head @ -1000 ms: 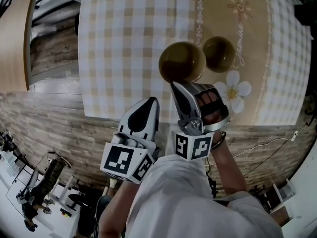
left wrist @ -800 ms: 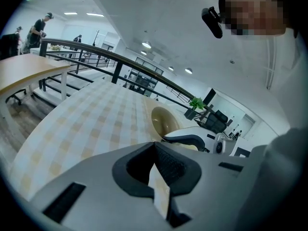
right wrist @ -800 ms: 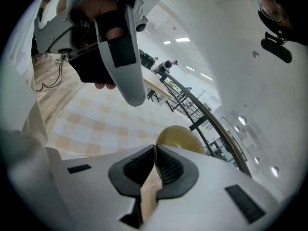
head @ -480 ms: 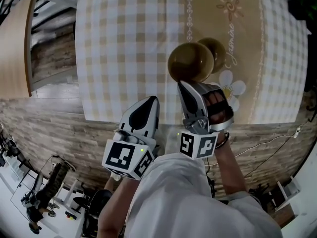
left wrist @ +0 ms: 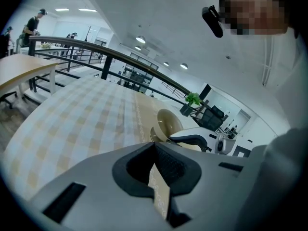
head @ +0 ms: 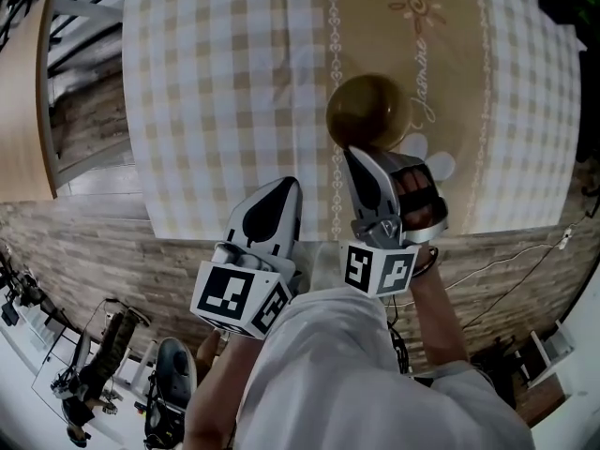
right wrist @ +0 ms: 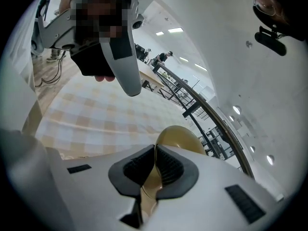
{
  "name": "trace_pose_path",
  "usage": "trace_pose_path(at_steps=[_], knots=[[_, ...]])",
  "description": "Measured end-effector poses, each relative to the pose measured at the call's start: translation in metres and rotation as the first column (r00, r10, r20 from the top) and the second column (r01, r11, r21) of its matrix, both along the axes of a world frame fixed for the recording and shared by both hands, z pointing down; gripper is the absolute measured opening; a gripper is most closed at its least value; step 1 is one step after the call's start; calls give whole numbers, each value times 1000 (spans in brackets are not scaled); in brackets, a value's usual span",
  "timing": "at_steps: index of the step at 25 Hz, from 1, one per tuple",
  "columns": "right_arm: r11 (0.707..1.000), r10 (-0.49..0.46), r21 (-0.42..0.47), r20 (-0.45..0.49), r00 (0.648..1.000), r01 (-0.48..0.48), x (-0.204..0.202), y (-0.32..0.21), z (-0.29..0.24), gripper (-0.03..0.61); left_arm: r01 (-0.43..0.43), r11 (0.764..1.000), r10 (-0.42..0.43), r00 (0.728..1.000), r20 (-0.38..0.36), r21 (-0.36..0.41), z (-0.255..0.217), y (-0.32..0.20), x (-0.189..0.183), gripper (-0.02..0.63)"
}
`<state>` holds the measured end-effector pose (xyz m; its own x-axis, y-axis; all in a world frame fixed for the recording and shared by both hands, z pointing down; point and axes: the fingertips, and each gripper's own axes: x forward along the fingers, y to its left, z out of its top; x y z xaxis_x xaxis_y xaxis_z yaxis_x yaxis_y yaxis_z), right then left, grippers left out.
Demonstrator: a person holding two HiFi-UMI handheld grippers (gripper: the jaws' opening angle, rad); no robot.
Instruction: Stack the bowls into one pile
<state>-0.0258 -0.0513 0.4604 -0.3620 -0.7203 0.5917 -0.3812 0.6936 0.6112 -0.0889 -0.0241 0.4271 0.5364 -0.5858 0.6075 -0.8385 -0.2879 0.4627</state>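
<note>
1. The right gripper (head: 350,154) holds the bowl (head: 367,109) by its near rim. In the right gripper view its jaws are almost together, with the thin wall of the bowl (right wrist: 185,136) pinched between the pads (right wrist: 166,165).
2. The bowl is olive-brown and sits just beyond the gripper's tip, over the beige centre strip of the checked tablecloth (head: 225,82). A printed white flower (head: 433,165) lies just to its right.
3. The left gripper (head: 283,195) is at the near edge of the table, beside the right one and well apart from the bowl. In its own view the left gripper (left wrist: 155,148) has its jaws closed to a narrow slit, with only cloth showing through.
4. From the left gripper view the bowl (left wrist: 169,121) looks tilted, its hollow facing the camera.
5. A darker curved edge (left wrist: 153,134) shows just under it. Whether that is a second bowl, I cannot tell.
6. In the head view only one bowl outline is plain, and its near rim is covered by the right gripper.
7. The person's hand (head: 412,200) fills the right gripper's frame.
</note>
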Motion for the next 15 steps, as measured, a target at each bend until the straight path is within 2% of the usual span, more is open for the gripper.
trace_pose_path(at_steps=[15], knots=[[994, 1, -113, 4, 1000, -1, 28, 0, 32, 41, -34, 998, 34, 999, 3, -47, 22, -24, 28, 17]])
